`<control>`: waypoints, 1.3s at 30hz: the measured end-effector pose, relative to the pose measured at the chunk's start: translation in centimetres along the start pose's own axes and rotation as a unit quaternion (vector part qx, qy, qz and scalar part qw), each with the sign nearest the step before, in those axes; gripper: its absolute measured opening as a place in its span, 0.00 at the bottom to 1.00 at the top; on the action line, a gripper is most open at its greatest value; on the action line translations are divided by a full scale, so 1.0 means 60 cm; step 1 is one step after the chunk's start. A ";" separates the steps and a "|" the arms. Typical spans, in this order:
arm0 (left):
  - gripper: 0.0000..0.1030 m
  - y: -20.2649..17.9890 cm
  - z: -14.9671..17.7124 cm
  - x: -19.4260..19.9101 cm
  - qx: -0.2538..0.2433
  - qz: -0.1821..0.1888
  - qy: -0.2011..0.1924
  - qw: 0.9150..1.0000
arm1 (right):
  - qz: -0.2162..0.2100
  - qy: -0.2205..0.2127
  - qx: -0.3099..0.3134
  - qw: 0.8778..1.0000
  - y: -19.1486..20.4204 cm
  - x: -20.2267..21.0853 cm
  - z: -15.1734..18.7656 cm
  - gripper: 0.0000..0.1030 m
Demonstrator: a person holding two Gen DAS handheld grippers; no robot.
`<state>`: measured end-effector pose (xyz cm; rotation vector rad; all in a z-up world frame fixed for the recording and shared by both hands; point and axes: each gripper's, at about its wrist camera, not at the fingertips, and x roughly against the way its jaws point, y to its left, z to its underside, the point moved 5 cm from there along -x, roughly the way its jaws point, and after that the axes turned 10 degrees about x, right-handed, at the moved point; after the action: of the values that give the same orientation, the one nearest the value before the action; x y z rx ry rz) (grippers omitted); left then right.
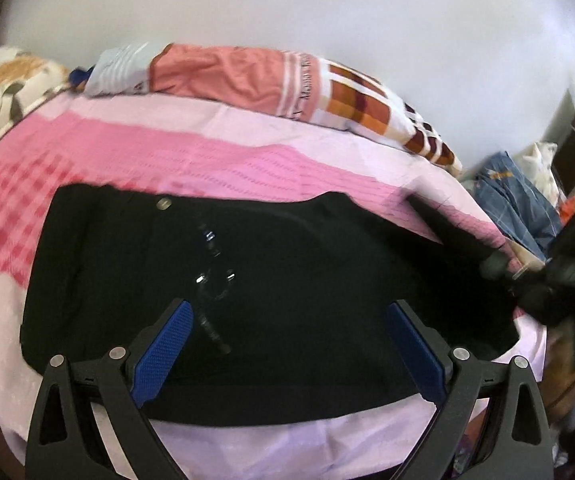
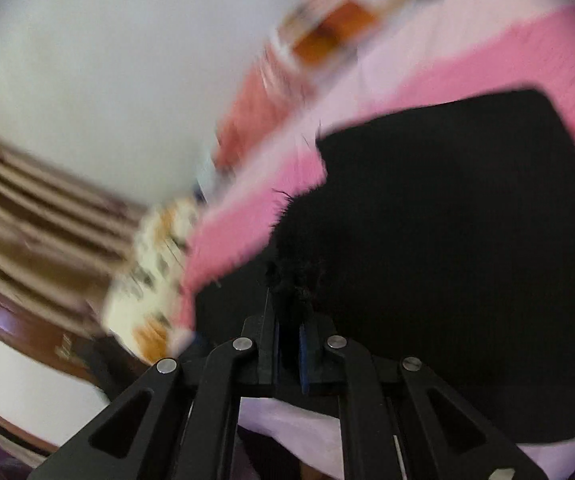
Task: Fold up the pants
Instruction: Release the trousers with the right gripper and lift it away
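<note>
Black pants (image 1: pixel 271 288) lie spread on a pink bed cover (image 1: pixel 167 152), waist button and drawstring showing at the left. My left gripper (image 1: pixel 287 316) hovers over the near part of the pants, blue pads wide apart and empty. In the left wrist view my right gripper (image 1: pixel 567 276) shows at the pants' right end. In the blurred right wrist view my right gripper (image 2: pixel 287 320) is shut on a frayed edge of the black pants (image 2: pixel 447 240), which stretch away to the right.
A folded orange and checked quilt (image 1: pixel 287 80) lies along the far edge of the bed by a white wall. A floral pillow (image 1: pixel 3 84) is at far left. Jeans (image 1: pixel 515 200) and clutter sit off the bed's right side.
</note>
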<state>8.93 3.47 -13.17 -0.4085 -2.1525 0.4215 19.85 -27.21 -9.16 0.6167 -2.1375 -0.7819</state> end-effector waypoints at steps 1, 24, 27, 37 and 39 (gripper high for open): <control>0.94 0.008 0.002 0.000 0.006 0.000 0.004 1.000 | -0.003 0.029 -0.014 0.999 -0.003 -0.043 0.024 0.09; 0.94 0.036 0.020 -0.009 0.038 0.004 0.026 0.999 | 0.013 0.087 0.063 0.994 0.031 -0.087 0.101 0.12; 0.94 0.031 0.019 -0.013 0.035 0.005 0.028 0.999 | 0.019 0.088 0.088 0.992 0.040 -0.088 0.103 0.14; 0.94 0.021 0.006 -0.005 0.022 0.002 0.023 0.999 | -0.076 0.042 0.077 0.993 0.067 -0.025 0.061 0.43; 0.94 0.021 0.001 -0.005 0.024 0.005 0.021 0.999 | -0.029 0.011 0.049 0.998 0.014 0.007 0.020 0.43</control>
<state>9.20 4.47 -13.96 -0.3972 -2.0974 0.4648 18.52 -26.48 -9.00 0.7378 -2.1569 -0.7018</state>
